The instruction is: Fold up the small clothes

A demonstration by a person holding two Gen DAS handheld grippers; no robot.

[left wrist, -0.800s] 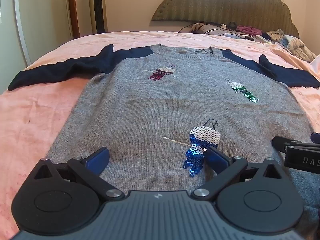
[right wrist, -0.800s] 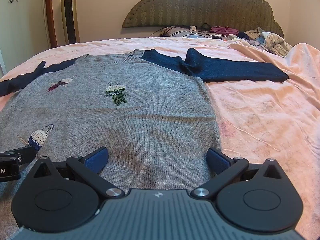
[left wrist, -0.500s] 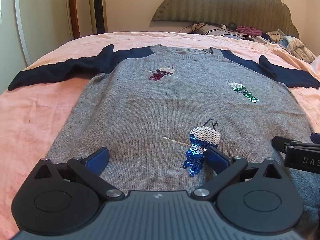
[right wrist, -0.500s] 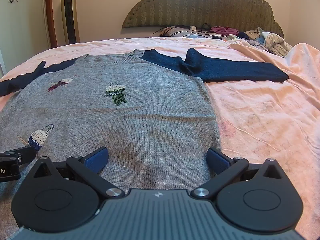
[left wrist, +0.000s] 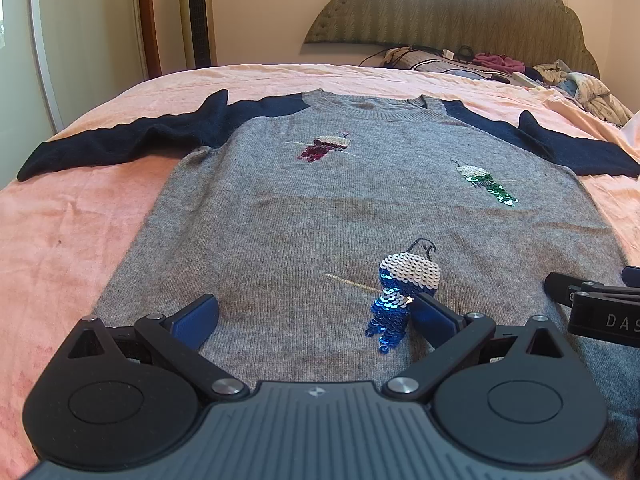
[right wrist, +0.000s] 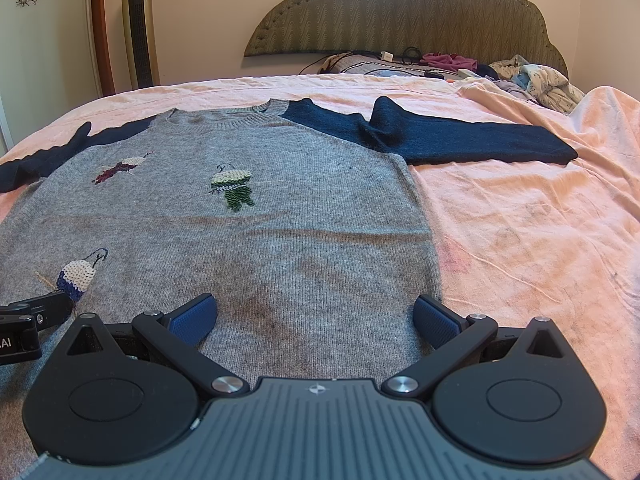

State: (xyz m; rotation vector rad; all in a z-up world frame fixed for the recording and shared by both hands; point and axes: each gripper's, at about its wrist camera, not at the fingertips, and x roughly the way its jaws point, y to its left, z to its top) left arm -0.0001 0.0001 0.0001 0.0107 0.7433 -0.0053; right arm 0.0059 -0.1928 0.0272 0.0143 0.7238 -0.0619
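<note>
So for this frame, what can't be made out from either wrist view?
- Sweater hem: hidden behind each gripper's body, both views.
- Left sleeve cuff: cut off by the right wrist view's edge.
- Pile at the headboard: too small to identify.
- The person's hands: out of view.

Black tongs [left wrist: 314, 316], blue ribbed pads [right wrist: 194, 317], silver pivot screws, ridged grey housing
</note>
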